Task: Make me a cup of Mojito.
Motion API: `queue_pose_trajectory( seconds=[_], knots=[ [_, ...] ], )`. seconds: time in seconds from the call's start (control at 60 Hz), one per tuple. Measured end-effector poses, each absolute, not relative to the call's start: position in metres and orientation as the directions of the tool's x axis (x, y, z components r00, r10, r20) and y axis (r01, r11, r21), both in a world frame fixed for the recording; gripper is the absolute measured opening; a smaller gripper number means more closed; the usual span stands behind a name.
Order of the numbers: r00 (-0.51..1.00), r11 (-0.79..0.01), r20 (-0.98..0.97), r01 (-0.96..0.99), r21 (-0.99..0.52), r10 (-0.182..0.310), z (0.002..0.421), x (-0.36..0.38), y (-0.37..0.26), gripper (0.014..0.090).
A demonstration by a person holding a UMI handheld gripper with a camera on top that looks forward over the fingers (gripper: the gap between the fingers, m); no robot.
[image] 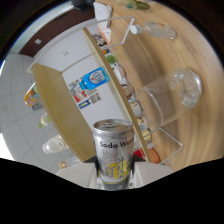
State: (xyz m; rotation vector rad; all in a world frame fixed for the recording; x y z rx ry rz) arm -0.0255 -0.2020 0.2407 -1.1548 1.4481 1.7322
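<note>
**Soda water can in your grip, glass of ice beyond it**

Your hand-held gripper (114,172) is closed on a silver soda water can (114,150), one dark finger pressed against each side of its lower body. The can sits upright between the fingers, its top with the pull tab facing the camera, and the yellow part of its label shows just above the fingertips. The whole view is tilted, so the room behind the can leans over.

Beyond the can and off to one side, a clear glass (172,97) holding ice cubes rests on the wooden counter (200,50). It is apart from the can, not touching it. Farther along the counter lies another clear glass vessel (162,31), with a small white object just beside it; you cannot tell what either one holds.

Behind the can runs a wooden shelf (117,75) crowded with small packages and bottles, too small to name. A white cabinet front (75,65) with stickers and a blue label stands beside it, above a pale tiled floor (15,105).
</note>
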Motion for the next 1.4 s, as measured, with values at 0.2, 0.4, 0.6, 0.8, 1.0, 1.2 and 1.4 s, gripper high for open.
queue_pose_trajectory(
  seconds=[0.2, 0.4, 0.6, 0.8, 1.0, 1.2, 1.4],
  knots=[
    [0.248, -0.255, -0.969, -0.936, -0.243, 0.015, 0.271, -0.033, -0.202, 0.0508],
    [0.822, -0.184, -0.556, -0.532, -0.827, 0.122, 0.278, -0.055, -0.198, 0.0512],
    [0.973, -0.194, -0.172, -0.141, -0.971, 0.156, 0.209, -0.085, -0.189, 0.0508],
    [0.982, -0.284, -0.09, -0.04, -0.958, 0.166, 0.129, -0.1, -0.186, 0.0509],
    [0.984, -0.332, -0.062, -0.003, -0.943, 0.167, 0.083, -0.103, -0.185, 0.051],
    [0.986, -0.347, -0.088, -0.034, -0.937, 0.141, 0.069, -0.097, -0.189, 0.052],
    [0.987, -0.341, -0.052, 0.004, -0.94, 0.154, 0.064, -0.099, -0.199, 0.0541]
  ],
)
